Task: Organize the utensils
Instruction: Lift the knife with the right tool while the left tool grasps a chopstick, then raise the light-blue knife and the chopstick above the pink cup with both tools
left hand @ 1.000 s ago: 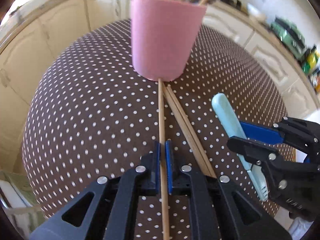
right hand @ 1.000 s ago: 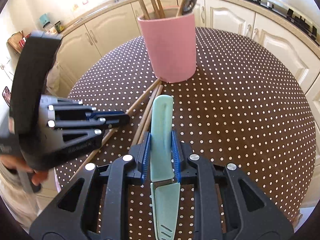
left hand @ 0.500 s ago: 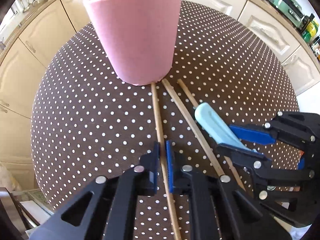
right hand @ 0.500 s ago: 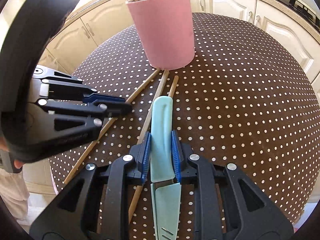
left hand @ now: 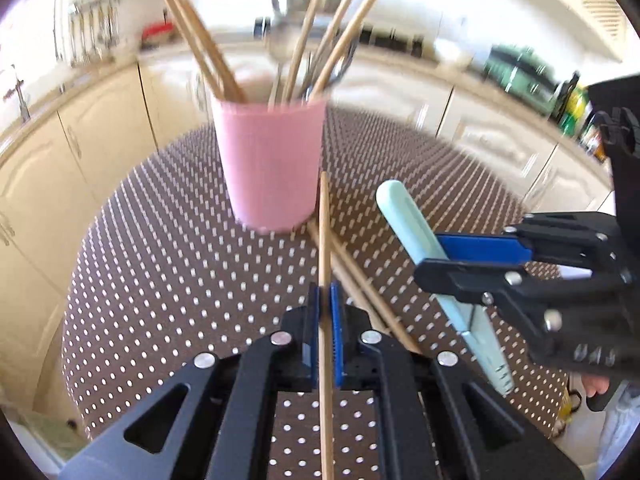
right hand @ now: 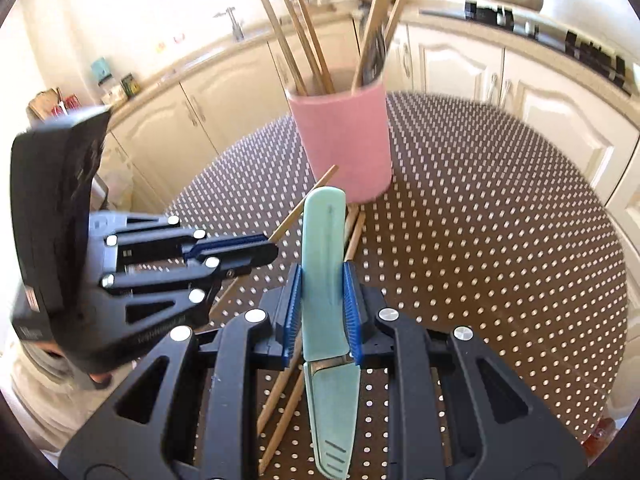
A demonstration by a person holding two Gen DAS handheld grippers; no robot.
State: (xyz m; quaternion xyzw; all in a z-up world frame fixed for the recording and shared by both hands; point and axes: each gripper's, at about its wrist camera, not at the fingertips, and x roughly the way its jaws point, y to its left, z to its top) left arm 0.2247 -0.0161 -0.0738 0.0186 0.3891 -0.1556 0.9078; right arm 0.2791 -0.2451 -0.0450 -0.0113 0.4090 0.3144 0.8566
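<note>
Since the earlier frame you have raised both tools: the chopstick (left hand: pixel 325 240) in your left gripper (left hand: pixel 325 312) now has its far tip lifted clear of the table (left hand: pixel 160 264), level with the lower wall of the pink cup (left hand: pixel 272 168), where before it lay flat against the cup's base. Your left gripper is clamped narrow on that chopstick. Your right gripper (right hand: pixel 323 300) holds the mint-green knife (right hand: pixel 325 264) by its handle, blade end pointing back toward the camera. Two loose chopsticks (right hand: pixel 352 232) lie on the dotted cloth between your grippers, their far ends near the foot of the cup. The cup stands toward the far edge of the table, packed with upright chopsticks and what appears to be metal cutlery; motion blur prevents a firm count.
</note>
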